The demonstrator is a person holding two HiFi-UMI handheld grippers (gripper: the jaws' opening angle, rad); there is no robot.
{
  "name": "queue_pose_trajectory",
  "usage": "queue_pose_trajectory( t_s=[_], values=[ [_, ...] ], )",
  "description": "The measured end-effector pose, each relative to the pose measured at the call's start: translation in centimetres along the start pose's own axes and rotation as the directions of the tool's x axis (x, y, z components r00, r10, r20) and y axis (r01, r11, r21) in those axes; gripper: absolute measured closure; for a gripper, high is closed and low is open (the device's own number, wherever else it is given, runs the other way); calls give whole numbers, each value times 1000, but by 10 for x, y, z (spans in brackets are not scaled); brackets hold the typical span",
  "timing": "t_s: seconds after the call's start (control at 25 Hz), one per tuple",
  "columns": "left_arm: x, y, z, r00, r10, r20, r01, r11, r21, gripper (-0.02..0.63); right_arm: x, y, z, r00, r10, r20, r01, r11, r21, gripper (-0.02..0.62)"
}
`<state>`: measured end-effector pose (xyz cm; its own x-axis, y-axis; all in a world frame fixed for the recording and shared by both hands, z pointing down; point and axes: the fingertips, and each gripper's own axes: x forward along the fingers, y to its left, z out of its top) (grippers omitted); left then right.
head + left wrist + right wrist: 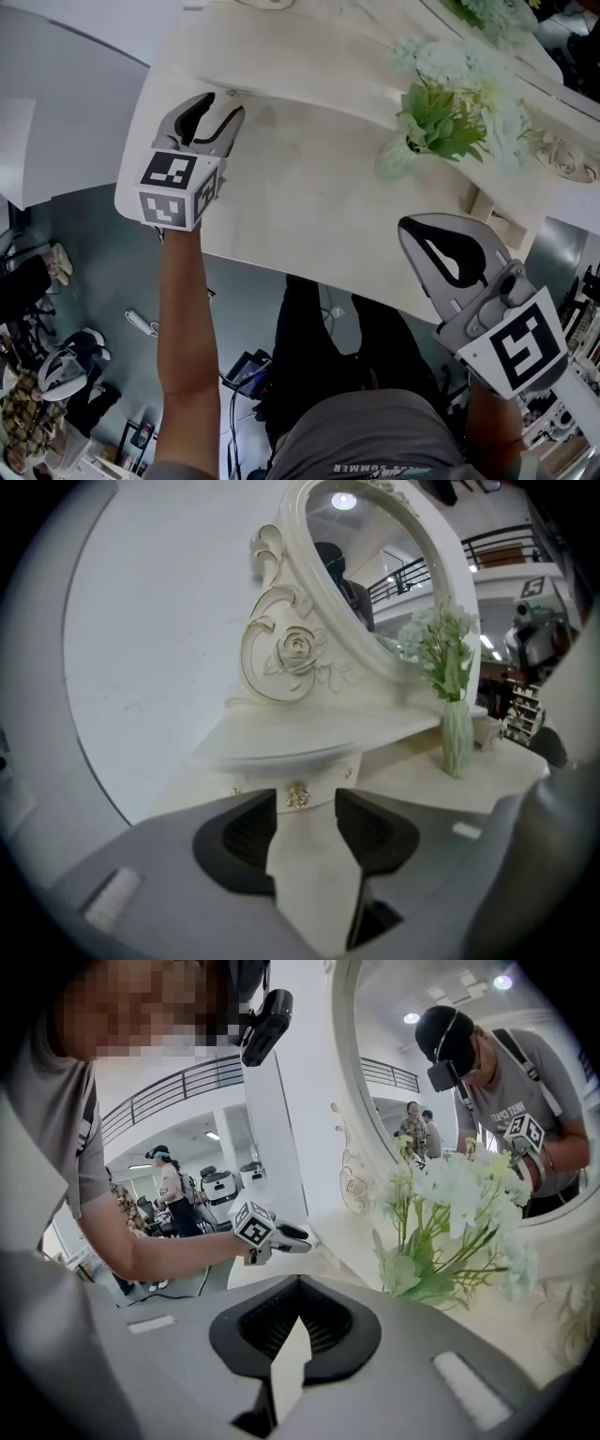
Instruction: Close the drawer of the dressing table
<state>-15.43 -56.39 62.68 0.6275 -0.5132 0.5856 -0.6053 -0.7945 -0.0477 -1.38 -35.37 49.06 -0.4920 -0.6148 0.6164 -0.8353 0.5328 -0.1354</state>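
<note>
The cream dressing table bears a raised curved shelf. Under that shelf in the left gripper view sits a small drawer front with a gold knob; it looks pushed in beneath the shelf. My left gripper stands open just in front of the knob, its pads apart and nothing between them. Lower right, near the table's front edge, my right gripper is shut and empty. The right gripper view also shows the left gripper at the table's far end.
A pale green vase of white flowers stands on the tabletop between the grippers. An oval mirror in a carved frame rises behind the shelf. A small box sits at the right. The table's front edge runs above the person's legs.
</note>
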Motion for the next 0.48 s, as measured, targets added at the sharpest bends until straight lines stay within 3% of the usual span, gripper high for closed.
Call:
queue_pose_trajectory(
  t_s=[0.16, 0.48],
  values=[
    [-32, -5, 14, 999, 24, 22, -24, 1000, 4, 434, -13, 4, 13, 999, 11, 44, -10, 1000, -24, 594],
    [-122, -34, 77, 989, 54, 141, -63, 996, 63, 513, -54, 19, 51, 989, 26, 148, -11, 995, -101, 594]
  ],
)
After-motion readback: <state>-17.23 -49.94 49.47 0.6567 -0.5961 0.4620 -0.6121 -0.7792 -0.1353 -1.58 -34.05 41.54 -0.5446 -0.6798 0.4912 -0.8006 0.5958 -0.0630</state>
